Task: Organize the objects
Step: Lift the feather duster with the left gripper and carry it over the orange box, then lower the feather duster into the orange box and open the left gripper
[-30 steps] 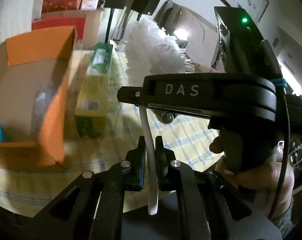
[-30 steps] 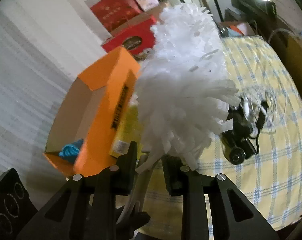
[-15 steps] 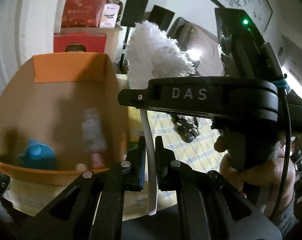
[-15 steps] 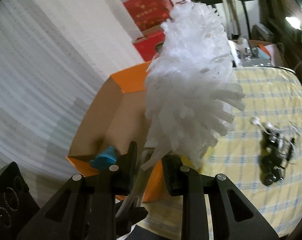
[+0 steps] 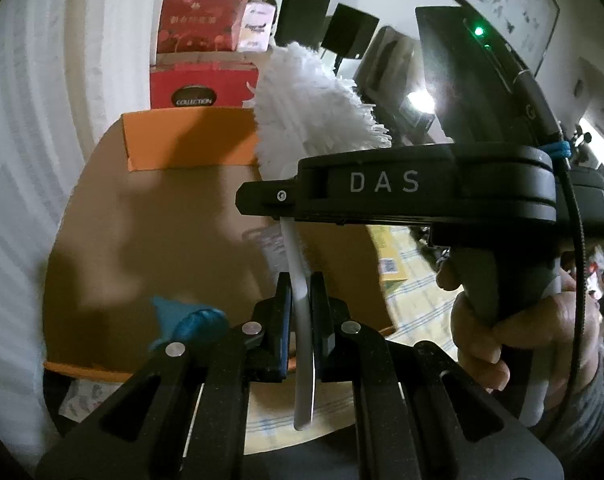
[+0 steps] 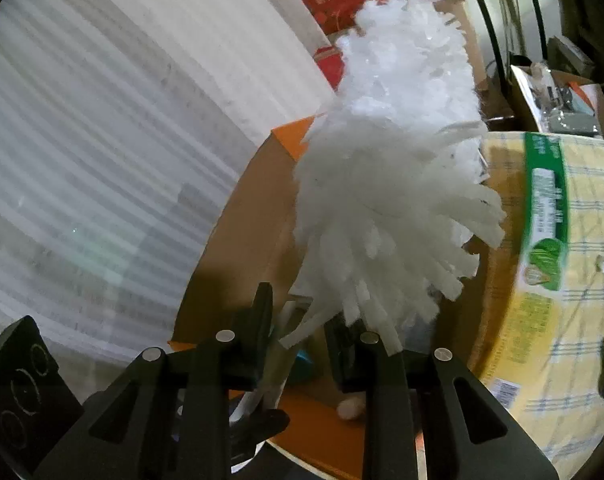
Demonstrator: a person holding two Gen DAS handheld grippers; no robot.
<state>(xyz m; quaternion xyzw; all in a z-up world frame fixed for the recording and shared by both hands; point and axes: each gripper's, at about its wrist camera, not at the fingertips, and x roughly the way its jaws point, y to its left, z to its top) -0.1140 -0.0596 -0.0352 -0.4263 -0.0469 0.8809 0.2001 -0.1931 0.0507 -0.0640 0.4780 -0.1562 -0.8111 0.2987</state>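
Left gripper [image 5: 300,312] fingers clamp white duster handle [image 5: 302,320]; right gripper [image 6: 297,334] fingers narrow around duster neck, contact unclear. Fluffy duster head [image 6: 386,184] above open orange box [image 5: 173,216] on desk [image 6: 582,320].

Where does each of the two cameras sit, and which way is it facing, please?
Left wrist: on the left gripper, facing down over the orange box; it grips the duster handle; the right gripper and hand show.
Right wrist: on the right gripper, facing the duster head over the box beside the checked tablecloth.
Shared: duster, box.
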